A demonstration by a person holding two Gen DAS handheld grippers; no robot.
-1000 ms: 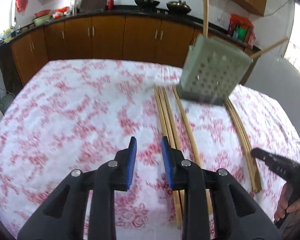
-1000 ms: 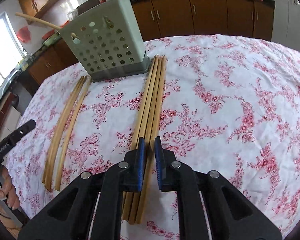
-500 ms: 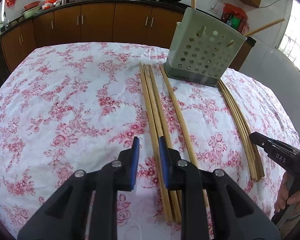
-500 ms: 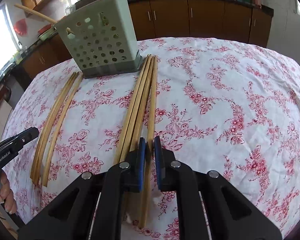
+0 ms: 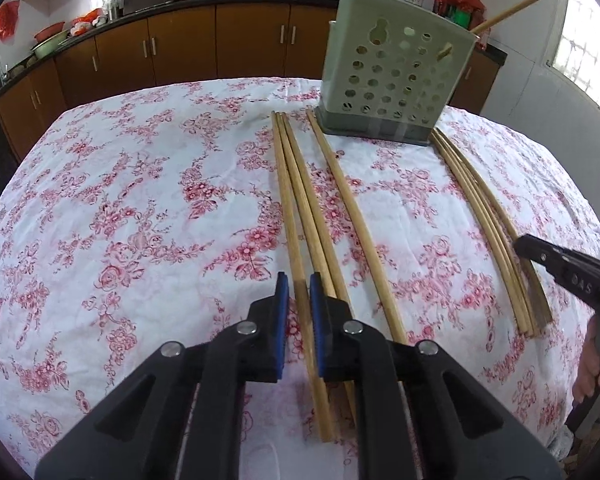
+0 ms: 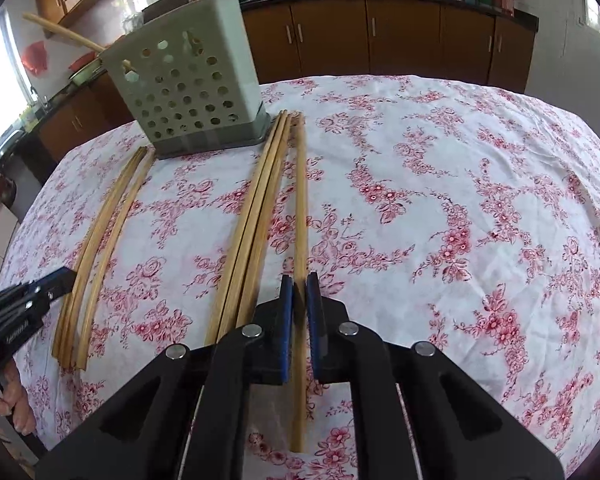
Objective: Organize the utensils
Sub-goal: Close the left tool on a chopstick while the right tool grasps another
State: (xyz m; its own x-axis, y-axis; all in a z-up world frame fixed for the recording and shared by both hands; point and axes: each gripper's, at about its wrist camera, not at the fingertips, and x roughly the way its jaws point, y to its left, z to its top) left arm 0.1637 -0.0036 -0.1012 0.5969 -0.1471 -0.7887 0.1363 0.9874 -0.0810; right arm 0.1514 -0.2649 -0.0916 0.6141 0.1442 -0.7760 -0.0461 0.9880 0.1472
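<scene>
A pale green perforated utensil holder (image 5: 396, 72) (image 6: 184, 84) stands at the far side of the floral tablecloth, with two wooden sticks (image 5: 512, 8) poking out of it. Several long wooden chopsticks lie in front of it. My left gripper (image 5: 299, 280) has its jaws closing on the leftmost chopstick (image 5: 286, 184) of the middle group, its blue pads against the stick's sides. My right gripper (image 6: 299, 282) is shut on a single chopstick (image 6: 300, 200) that lies slightly apart from three others (image 6: 256, 208).
A curved bundle of chopsticks (image 5: 484, 208) (image 6: 100, 232) lies beside the holder. A black gripper tip (image 5: 560, 276) (image 6: 24, 304) held by a hand is next to that bundle. Brown cabinets (image 5: 220, 40) ring the table (image 5: 120, 200).
My left gripper has moved right and down over the middle group and narrowed its jaws around one chopstick. The right gripper stayed put on its chopstick, which now lies apart from the others.
</scene>
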